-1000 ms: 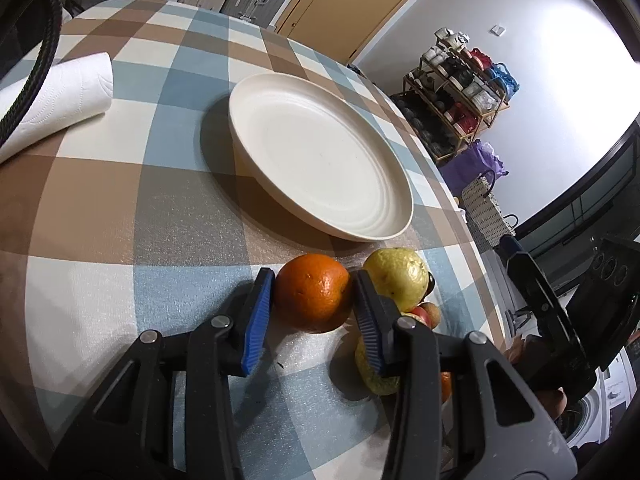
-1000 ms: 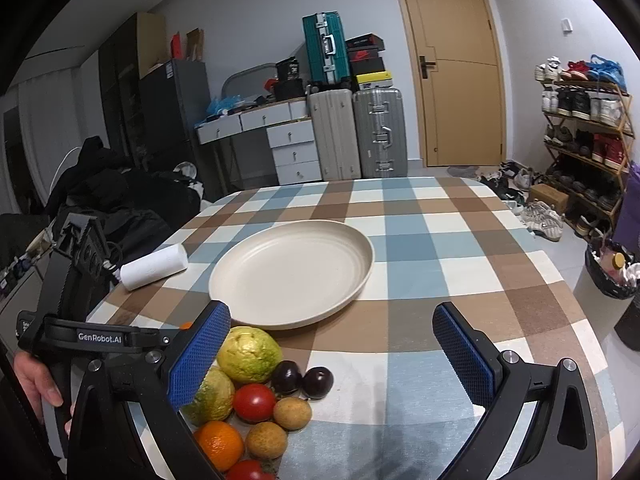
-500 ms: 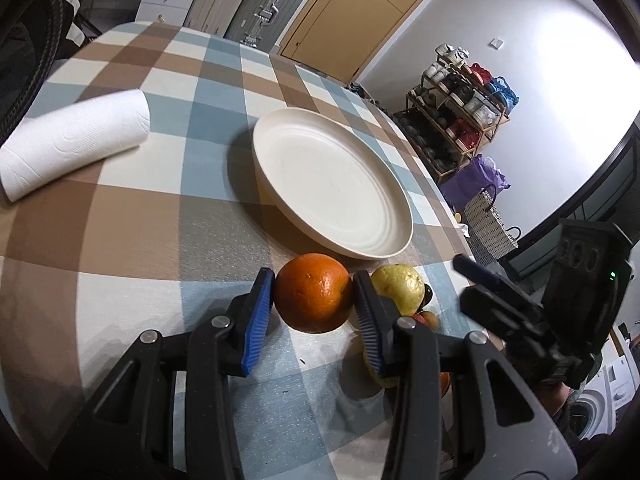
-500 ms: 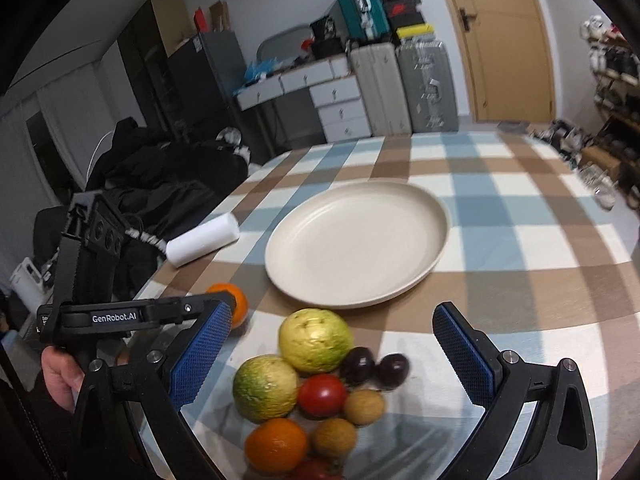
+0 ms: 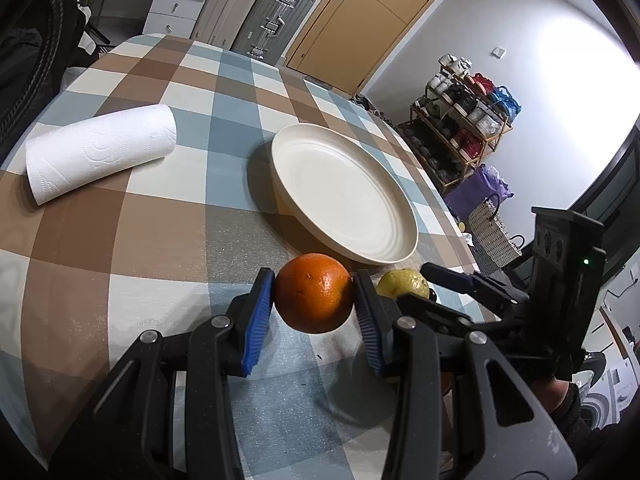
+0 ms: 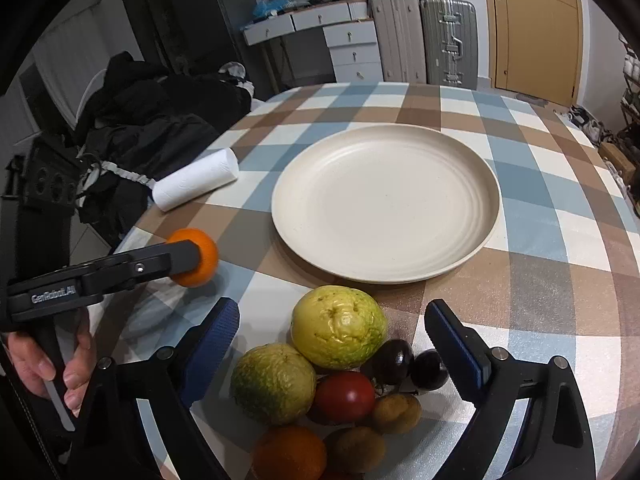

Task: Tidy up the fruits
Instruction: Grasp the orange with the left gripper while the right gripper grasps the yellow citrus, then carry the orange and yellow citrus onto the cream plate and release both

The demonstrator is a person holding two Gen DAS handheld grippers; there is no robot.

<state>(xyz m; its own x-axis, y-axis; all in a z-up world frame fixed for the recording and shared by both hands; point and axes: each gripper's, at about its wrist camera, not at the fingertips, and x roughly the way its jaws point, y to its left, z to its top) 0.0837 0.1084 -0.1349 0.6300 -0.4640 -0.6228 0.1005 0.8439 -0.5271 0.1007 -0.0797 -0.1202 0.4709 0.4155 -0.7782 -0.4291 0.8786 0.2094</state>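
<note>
My left gripper [image 5: 314, 294] is shut on an orange [image 5: 313, 293] and holds it just above the checked cloth, short of the cream plate [image 5: 344, 196]. From the right wrist view the same orange [image 6: 200, 258] hangs left of the plate [image 6: 386, 200]. My right gripper [image 6: 332, 328] hovers over a fruit pile with its jaws closing; the yellow-green guava [image 6: 338, 326] lies between them untouched. The pile also has a second green fruit [image 6: 272, 382], a tomato [image 6: 344, 396], two dark plums [image 6: 394, 354], kiwis [image 6: 396, 412] and another orange [image 6: 290, 454].
A paper towel roll [image 6: 196, 180] lies left of the plate near the table edge. Dark clothes and a cable [image 6: 132, 120] sit beyond that edge. Suitcases [image 6: 426, 36], drawers and a door stand behind; a shoe rack [image 5: 464, 120] is at the right.
The left gripper lifted the orange and carried it away from the pile. The right gripper tilted down and came in over the pile, and its jaws narrowed.
</note>
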